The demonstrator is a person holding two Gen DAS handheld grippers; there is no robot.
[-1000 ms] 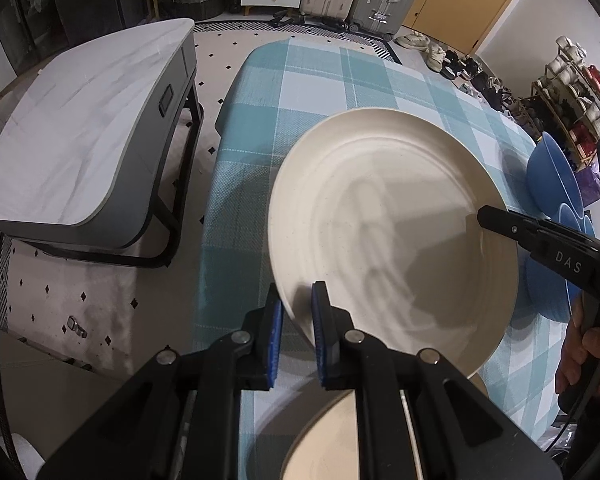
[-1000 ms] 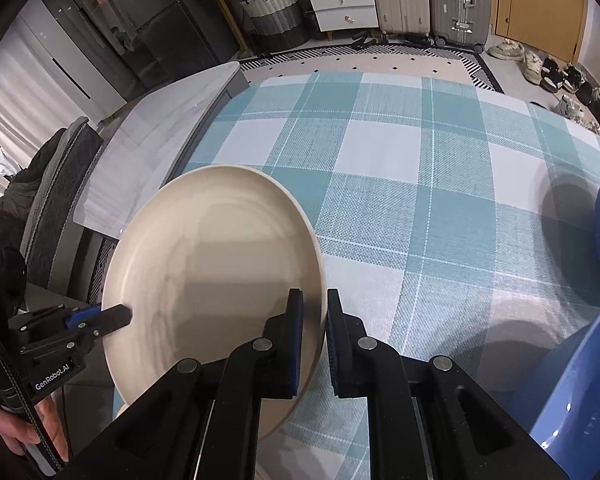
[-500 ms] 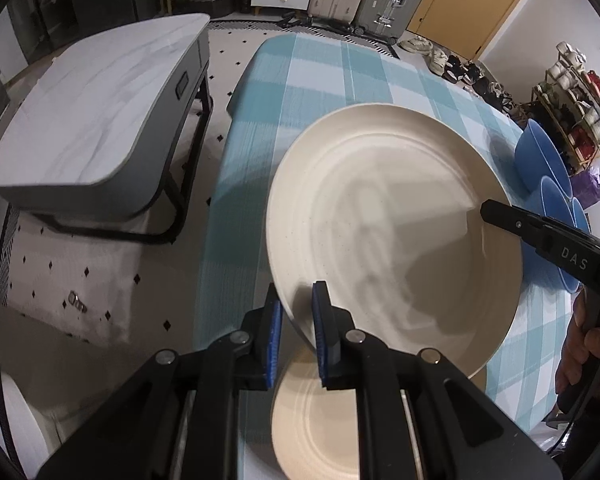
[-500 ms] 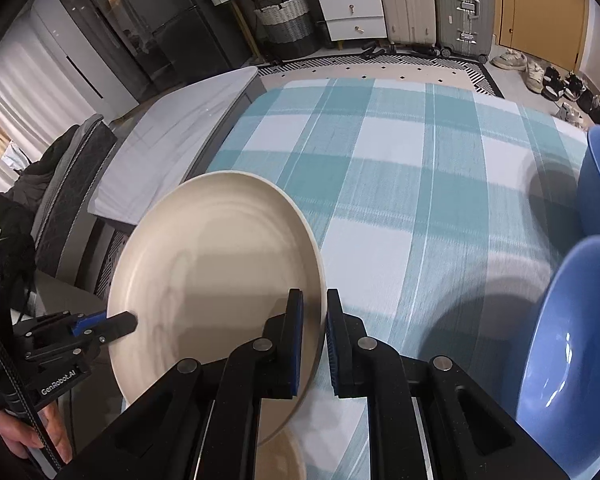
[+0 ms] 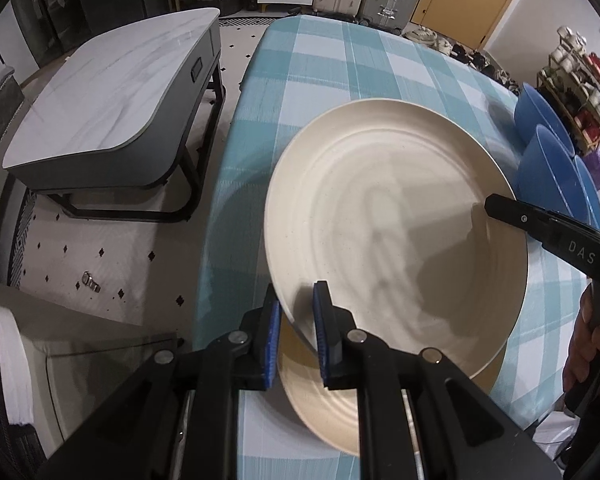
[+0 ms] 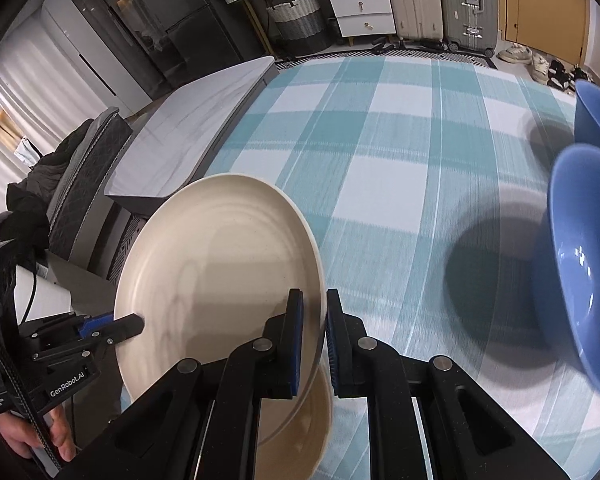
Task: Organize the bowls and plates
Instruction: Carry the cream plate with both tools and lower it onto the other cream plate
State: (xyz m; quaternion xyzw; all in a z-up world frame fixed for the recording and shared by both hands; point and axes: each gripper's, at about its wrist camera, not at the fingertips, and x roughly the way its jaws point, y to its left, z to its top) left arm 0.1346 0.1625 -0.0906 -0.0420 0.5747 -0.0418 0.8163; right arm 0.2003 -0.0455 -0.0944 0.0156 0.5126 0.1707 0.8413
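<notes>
Both hand-held grippers, left [image 5: 296,312] and right [image 6: 311,332], clamped on the cream plate's [image 5: 396,232] opposite rims, have carried it toward the worktop's [image 5: 340,64] near edge, over a second plate [image 5: 320,408] — likely stacking.

We see a large cream plate [image 5: 396,216], round, ribbed rings inside, held off the desk and tilted, pinched at opposite rim edges. A second cream plate [image 5: 324,404] of the same ribbed look lies flat on the checked cloth directly below it, mostly covered. Three blue bowls [image 5: 552,164] sit near the desk's far right edge: two overlap from this angle, and one [image 6: 580,256] shows a glossy inside.
</notes>
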